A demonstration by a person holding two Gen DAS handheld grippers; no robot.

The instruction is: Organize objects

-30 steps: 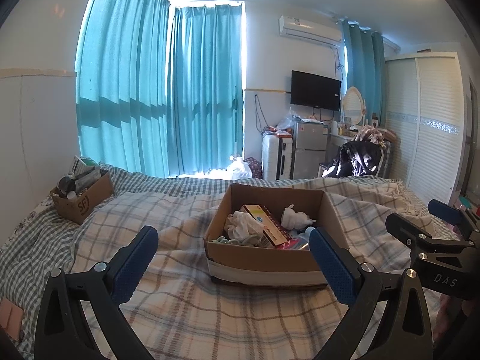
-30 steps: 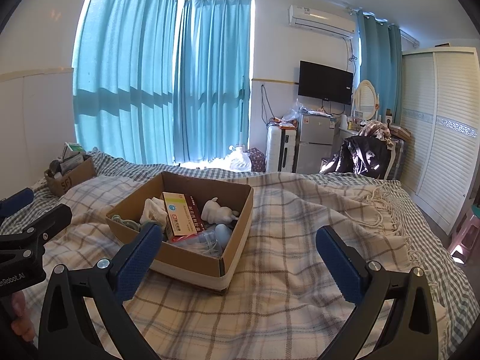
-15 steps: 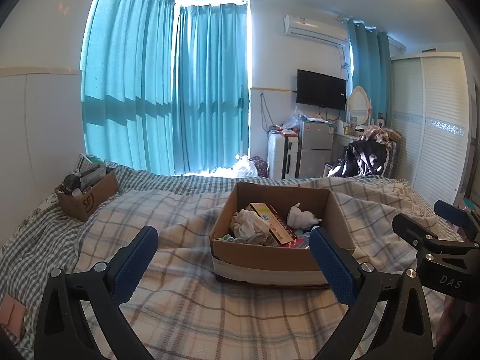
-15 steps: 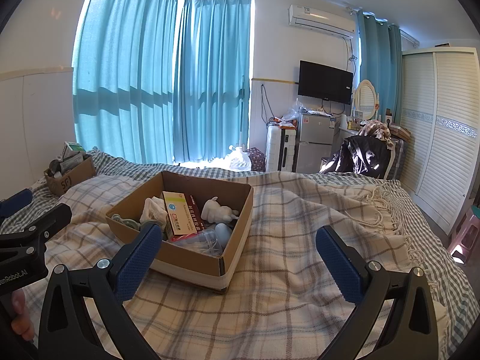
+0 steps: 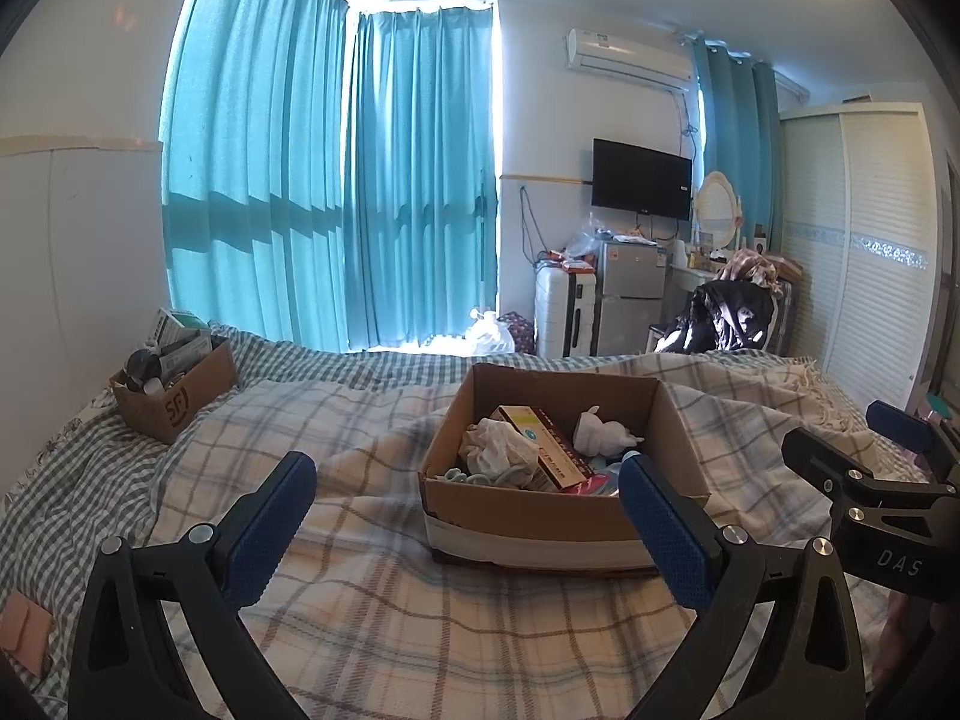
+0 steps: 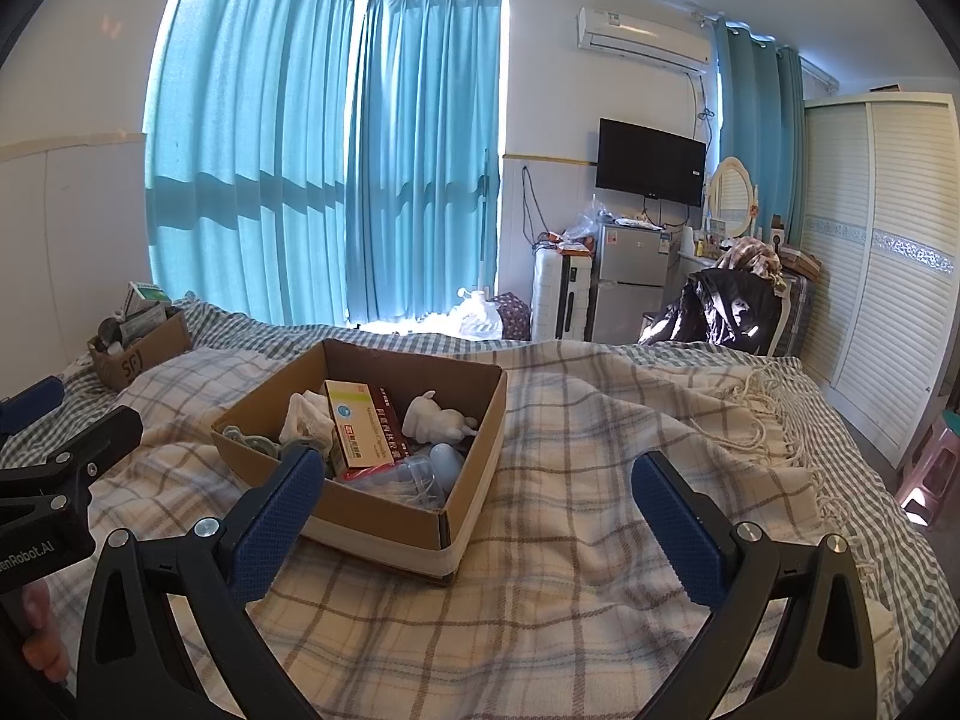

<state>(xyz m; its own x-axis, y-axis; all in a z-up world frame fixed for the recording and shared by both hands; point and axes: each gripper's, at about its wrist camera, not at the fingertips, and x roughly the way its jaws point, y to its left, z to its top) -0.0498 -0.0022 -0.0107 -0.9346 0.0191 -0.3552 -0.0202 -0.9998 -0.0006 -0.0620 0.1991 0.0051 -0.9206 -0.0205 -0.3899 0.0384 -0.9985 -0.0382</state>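
Both the left gripper [image 5: 468, 504] and right gripper [image 6: 477, 495] hang spread and empty, the left having edged back slightly from the filled cardboard box [image 5: 540, 519], leaving its contents unmoved.

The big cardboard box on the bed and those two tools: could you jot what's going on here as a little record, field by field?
Setting: bed with a plaid blanket
Big box: open, resting on the blanket
Inside: medicine carton, white figurine, crumpled white cloth, clear plastic items
Small box: far left of the bed, stuffed with items
Left tool: open, empty, short of the big box
Right tool: open, empty, beside the big box
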